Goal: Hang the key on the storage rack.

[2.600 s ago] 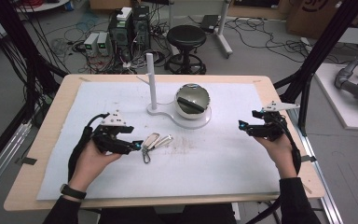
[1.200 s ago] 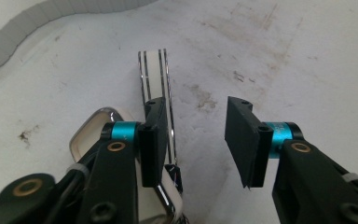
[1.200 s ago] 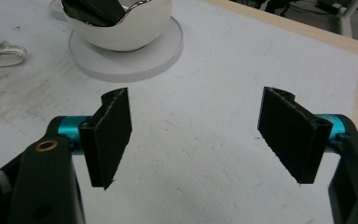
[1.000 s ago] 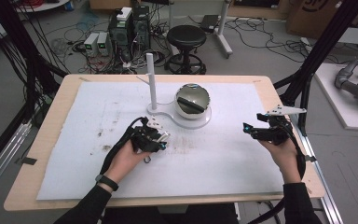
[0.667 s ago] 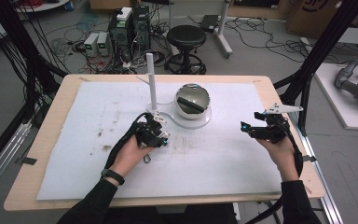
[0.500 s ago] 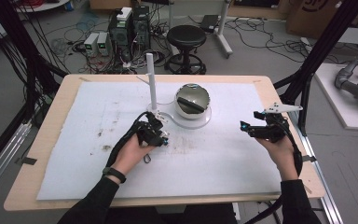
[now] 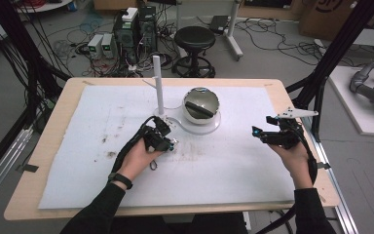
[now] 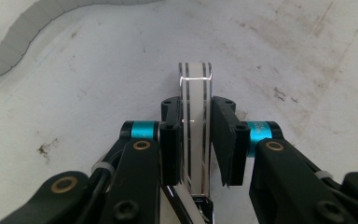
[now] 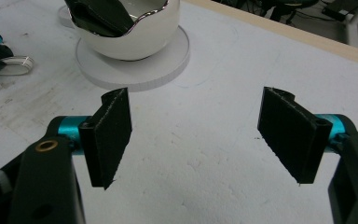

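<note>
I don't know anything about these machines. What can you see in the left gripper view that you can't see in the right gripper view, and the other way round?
The left gripper view alone shows the left gripper shut on a white band with dark stripes, seen edge-on.

The right gripper view alone shows the right gripper with its jaws wide apart and nothing between them, plus a shiny bowl on a round white base and the table's wooden edge.

Both show the stained white mat.

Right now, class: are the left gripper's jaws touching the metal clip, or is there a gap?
Touching. In the left gripper view, the left gripper has both jaws against the sides of the metal clip, with no clear gap on either side.
</note>
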A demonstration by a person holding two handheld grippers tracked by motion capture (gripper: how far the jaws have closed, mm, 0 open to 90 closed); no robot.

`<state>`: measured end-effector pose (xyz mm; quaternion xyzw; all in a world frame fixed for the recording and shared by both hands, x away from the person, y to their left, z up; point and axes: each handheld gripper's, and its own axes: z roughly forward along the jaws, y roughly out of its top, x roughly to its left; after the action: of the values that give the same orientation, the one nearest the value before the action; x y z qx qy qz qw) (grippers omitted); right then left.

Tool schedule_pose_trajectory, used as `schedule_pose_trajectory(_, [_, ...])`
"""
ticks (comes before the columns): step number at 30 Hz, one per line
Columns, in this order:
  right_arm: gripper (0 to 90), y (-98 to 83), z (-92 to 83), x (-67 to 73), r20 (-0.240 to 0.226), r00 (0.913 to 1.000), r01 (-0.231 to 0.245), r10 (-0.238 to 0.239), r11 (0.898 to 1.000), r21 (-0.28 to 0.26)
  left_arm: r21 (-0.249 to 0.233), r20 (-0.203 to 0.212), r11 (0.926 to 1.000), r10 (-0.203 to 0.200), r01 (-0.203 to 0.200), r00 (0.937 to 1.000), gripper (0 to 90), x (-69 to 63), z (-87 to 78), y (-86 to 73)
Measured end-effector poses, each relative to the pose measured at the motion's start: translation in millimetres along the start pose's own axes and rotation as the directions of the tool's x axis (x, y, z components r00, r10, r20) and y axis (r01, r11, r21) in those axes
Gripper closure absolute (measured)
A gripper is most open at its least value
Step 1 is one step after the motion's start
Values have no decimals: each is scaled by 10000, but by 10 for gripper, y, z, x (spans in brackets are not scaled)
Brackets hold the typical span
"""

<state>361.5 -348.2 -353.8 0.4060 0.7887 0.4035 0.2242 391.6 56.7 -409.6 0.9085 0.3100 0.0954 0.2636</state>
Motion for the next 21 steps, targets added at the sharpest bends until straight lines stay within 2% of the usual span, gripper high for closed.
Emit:
schedule_pose_trajectory(1, [265, 0, -2, -2, 3, 10000, 7, -7, 10000, -10, 5, 17, 10000, 23, -23, 10000, 727, -8, 1, 1])
schedule_pose_trajectory(3, [266, -1, -4, -1, -8, 10000, -32, 32, 10000, -33, 13, 40, 10000, 9, -9, 10000, 647, -28, 16, 5])
schedule_pose_trajectory(5, [266, -2, -4, -1, -11, 10000, -64, 64, 10000, -24, 153, -360, 9998, 157, -152, 9992, 612, -53, 33, 13])
schedule_pose_trajectory(8, [266, -1, 1, -2, -21, 10000, -2, 2, 10000, -43, 269, -659, 9995, 166, -148, 9977, 602, -49, 51, 19])
schedule_pose_trajectory(13, [268, 1, 3, -2, -25, 10000, 1, -1, 10000, -27, 270, -284, 9996, -5, 12, 9996, 724, -16, 51, 11])
schedule_pose_trajectory(17, [268, -1, -1, -3, -14, 10000, -33, 33, 10000, -41, 77, -100, 9999, -90, 90, 9999, 735, -4, -3, 1])
schedule_pose_trajectory(21, [268, -3, -3, -5, -7, 10000, -55, 55, 10000, -49, -179, -46, 9998, 58, -59, 10000, 738, -15, -90, -2])
